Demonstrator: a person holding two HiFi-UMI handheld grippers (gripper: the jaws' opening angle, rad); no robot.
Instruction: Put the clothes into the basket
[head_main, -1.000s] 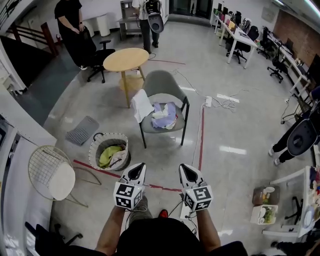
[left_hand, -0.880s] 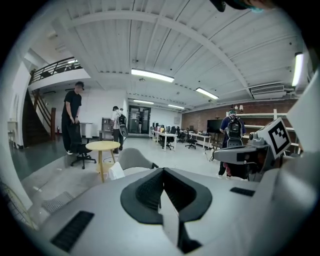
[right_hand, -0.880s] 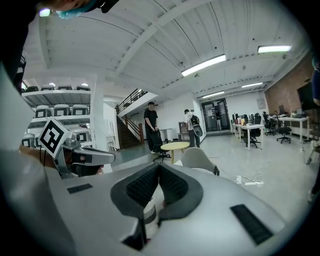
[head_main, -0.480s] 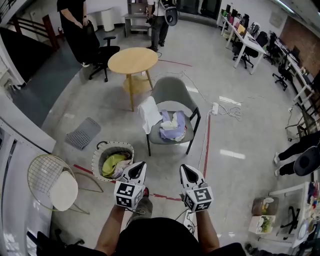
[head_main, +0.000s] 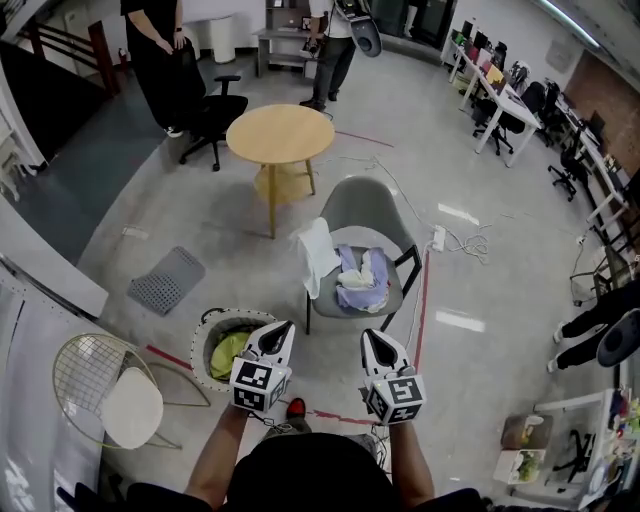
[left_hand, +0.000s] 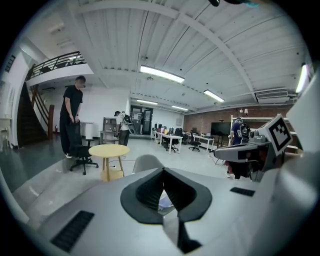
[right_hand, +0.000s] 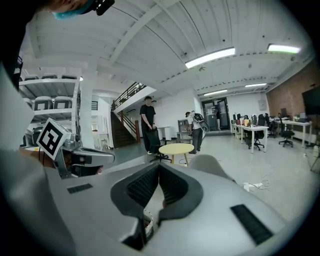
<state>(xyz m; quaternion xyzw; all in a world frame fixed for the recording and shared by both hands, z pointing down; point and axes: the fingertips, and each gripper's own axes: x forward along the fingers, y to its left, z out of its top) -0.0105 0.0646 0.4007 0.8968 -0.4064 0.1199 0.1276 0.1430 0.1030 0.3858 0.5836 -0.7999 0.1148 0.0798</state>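
Grey polished floor (head_main: 200, 215) spreads under both grippers, with a red tape line (head_main: 424, 300) running away on the right. The left gripper (head_main: 282, 328) and right gripper (head_main: 368, 337) are held side by side, pointing ahead. Each has its jaws closed tip to tip with nothing between them. Just left of the left gripper, partly hidden under it, stands the basket (head_main: 207, 330), with a yellow-green cloth (head_main: 230, 350) lying in it. Farther left of the basket is a wire chair (head_main: 90, 365). Straight ahead of the two grippers, a little beyond their tips, stands a grey chair (head_main: 362, 205). The clothes (head_main: 362, 282) are piled on its seat, apart from both grippers, and a white cloth (head_main: 318, 258) hangs over its left edge. Ahead and well to the left a grey mat (head_main: 166, 281) lies on the floor. Beyond the chair is a round table (head_main: 280, 133). Farthest off, a person in black (head_main: 152, 30) stands by an office chair (head_main: 212, 105), and desks (head_main: 500, 85) line the right side.
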